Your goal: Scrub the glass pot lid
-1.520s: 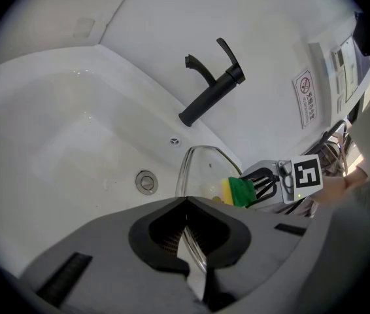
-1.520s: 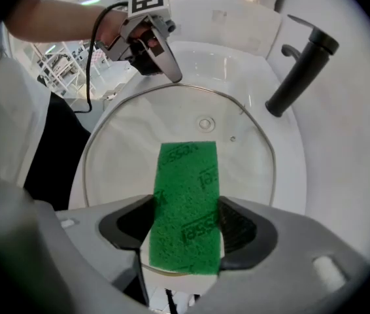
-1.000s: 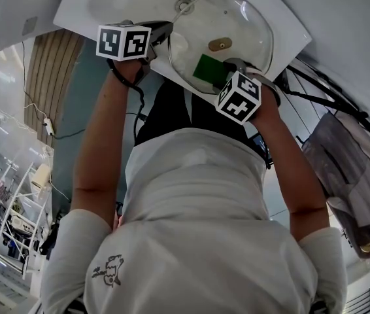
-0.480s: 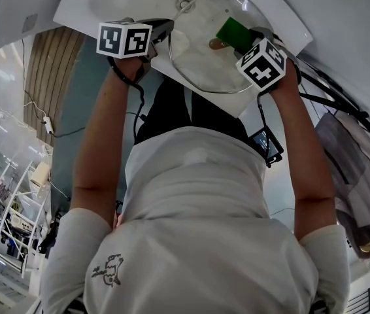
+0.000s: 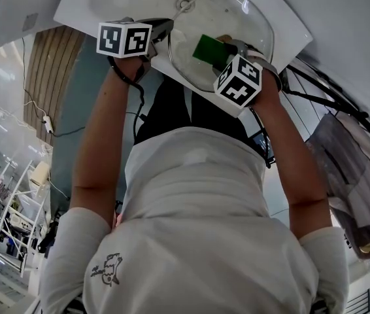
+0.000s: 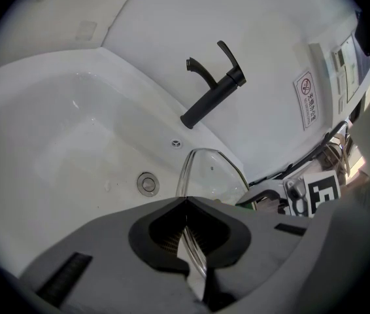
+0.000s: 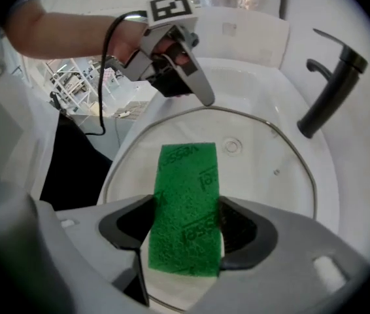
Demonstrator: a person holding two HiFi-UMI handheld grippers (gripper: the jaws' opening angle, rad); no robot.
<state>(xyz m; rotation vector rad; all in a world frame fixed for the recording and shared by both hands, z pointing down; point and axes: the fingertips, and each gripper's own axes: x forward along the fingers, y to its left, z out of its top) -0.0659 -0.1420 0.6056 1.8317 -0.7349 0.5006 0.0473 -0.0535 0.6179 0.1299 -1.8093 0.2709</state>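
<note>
sink (image 7: 257, 84): glass lid (image 7: 263, 175) inside, over the basin | left gripper (image 6: 186, 203): clenched on the lid's rim | right gripper (image 7: 186, 216): grasping green scrub pad (image 7: 186, 182), laid against the lid's face

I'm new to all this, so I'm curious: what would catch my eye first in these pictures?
The bright green scouring pad stands out, pinched in the right hand-held gripper over the glass pot lid. The left hand-held gripper clamps that lid's rim, holding it over the white sink, with a black faucet behind.
</note>
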